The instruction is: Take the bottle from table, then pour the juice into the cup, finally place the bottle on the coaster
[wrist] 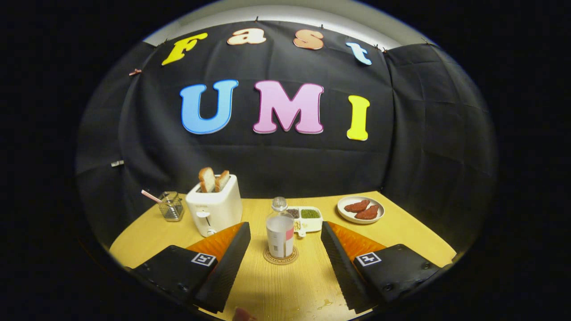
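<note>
Gripper (285, 229) spread wide, holding nothing, both fingers (225, 263) low over the table (285, 285). Small wet spot (324, 304) on the wood near the right finger's base. One bottle (280, 232) upright between the fingertips, touching neither, standing on one round coaster (280, 257); clear cap, white label, pale liquid inside. Just behind it, one white divided dish (308, 218) with seeds or grains in its compartments. Left of the bottle, one white toaster (215, 208) with two bread slices (213, 179) sticking up. Further left, one glass holder (171, 206) with a straw. Far right, one plate (360, 209) with two reddish meat pieces (362, 208). Table is light wood with a rounded edge. Black cloth wall (276, 165) behind, wrapping both sides.
</note>
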The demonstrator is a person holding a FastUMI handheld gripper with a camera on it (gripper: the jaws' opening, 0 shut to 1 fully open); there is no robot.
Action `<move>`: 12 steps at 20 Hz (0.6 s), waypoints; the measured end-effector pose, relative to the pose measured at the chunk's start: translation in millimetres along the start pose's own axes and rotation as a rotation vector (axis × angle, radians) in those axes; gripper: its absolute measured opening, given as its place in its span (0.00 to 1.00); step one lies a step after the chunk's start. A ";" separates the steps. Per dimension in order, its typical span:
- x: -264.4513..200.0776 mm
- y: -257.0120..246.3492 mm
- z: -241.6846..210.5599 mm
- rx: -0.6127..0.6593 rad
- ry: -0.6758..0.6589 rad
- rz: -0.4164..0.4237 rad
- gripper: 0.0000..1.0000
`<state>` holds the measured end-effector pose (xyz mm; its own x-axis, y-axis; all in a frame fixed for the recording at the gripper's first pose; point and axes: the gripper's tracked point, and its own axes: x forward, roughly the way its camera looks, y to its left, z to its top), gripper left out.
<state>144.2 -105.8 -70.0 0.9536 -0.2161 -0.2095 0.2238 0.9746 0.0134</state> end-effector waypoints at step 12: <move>-136.1 23.3 100.2 -0.070 -0.115 0.165 0.97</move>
<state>39.8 -59.6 56.8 0.9937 -0.0552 -0.0971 0.0524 0.9981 -0.0310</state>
